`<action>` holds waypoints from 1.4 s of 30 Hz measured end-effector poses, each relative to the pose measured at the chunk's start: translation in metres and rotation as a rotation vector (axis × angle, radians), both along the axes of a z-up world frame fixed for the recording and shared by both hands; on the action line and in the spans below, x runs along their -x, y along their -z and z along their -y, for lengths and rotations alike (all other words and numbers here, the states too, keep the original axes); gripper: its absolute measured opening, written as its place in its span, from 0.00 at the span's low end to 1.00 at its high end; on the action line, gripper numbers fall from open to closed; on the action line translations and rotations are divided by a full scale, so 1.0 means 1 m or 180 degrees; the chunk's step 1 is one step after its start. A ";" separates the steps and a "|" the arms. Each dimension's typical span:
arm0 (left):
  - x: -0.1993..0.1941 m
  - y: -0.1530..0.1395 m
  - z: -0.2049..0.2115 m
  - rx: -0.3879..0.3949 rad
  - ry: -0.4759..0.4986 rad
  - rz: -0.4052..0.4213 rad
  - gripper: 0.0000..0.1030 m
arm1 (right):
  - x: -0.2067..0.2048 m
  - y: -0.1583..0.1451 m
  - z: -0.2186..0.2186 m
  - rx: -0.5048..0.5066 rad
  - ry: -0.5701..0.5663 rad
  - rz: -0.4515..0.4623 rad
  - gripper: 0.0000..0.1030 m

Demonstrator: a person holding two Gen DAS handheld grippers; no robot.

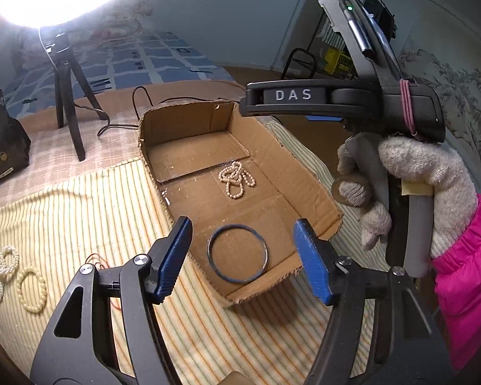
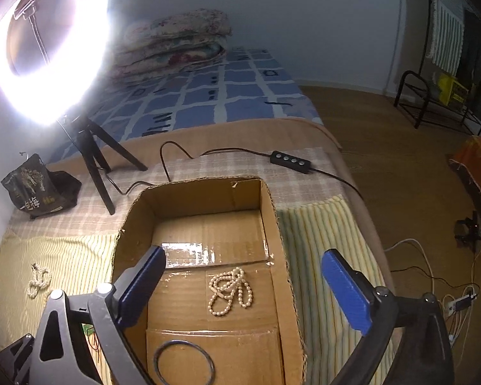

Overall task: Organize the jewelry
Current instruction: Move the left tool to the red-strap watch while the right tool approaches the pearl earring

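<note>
Two hand-held grippers, left (image 1: 240,256) and right (image 2: 243,292), both released; cardboard box (image 1: 308,173) holding one dark bangle (image 1: 238,253), one beaded strand (image 1: 237,178); two pearl pieces (image 1: 3,269) outside

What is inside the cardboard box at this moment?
Inside the cardboard box lie a dark bangle near the front and a beaded pearl strand further back, apart from each other. In the right wrist view, the right claw's finger covers part of the box floor.

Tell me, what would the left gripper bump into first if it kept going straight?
Probably the dark ring lying flat in the box. It sits right between the open left gripper fingers in the left wrist view. Depth is hard to judge.
</note>
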State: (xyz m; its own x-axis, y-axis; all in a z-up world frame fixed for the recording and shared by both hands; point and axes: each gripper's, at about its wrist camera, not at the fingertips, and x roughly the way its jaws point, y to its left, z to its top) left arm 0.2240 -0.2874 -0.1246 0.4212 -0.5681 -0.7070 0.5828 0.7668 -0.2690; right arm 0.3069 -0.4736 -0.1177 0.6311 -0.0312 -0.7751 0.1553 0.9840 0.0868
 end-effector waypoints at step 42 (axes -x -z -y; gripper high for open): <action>0.018 0.014 -0.226 -0.0299 -0.0824 -0.0310 0.60 | 0.180 -0.002 -0.154 -0.0245 -0.1563 -0.0057 0.81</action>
State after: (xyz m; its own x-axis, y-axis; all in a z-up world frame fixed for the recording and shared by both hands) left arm 0.2059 -0.0616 -0.1391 0.4710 -0.3807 -0.7957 0.3395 0.9108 -0.2348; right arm 0.1271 -0.3194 -0.1158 0.5436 0.3240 -0.7743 -0.3227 0.9323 0.1635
